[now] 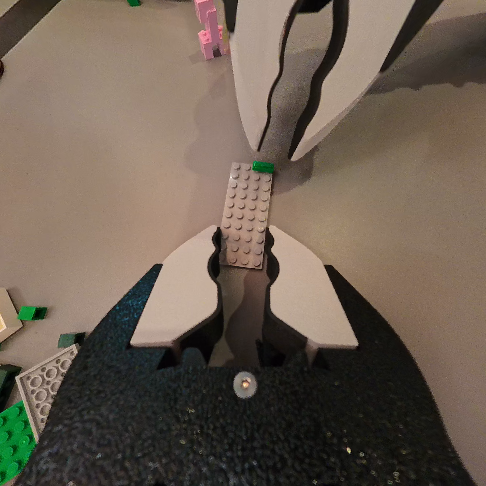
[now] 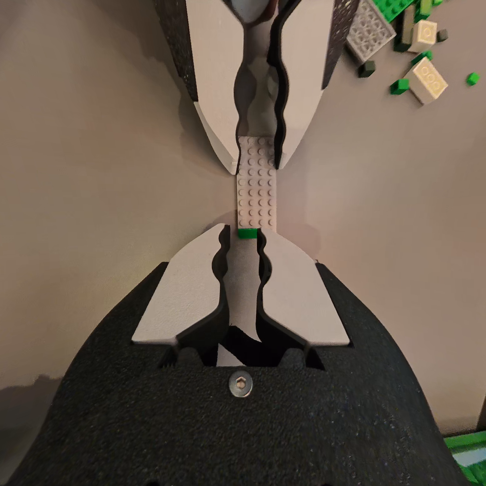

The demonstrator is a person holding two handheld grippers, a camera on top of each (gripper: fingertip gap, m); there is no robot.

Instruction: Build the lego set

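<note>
A long grey studded plate (image 1: 246, 210) lies flat on the beige table (image 1: 105, 157). A small green piece (image 1: 263, 167) sits on its far corner. My left gripper (image 1: 243, 232) is shut on the plate's near end, one pad against each long edge. My right gripper (image 1: 274, 154) reaches in from the far side. Its jaws stand a little apart and its tips are just beyond the green piece, apart from it. In the right wrist view the green piece (image 2: 247, 233) lies between the tips of my right gripper (image 2: 243, 230), with the plate (image 2: 255, 194) beyond and the left gripper (image 2: 257, 160) clamping its far end.
A pink brick figure (image 1: 210, 31) stands at the back. Loose bricks lie at the left: a green brick (image 1: 33, 313), an upturned grey plate (image 1: 44, 389) and a green plate (image 1: 13, 441). The same pile (image 2: 410, 52) shows at the upper right of the right wrist view. There is about 6 centimetres between the tips of the two grippers.
</note>
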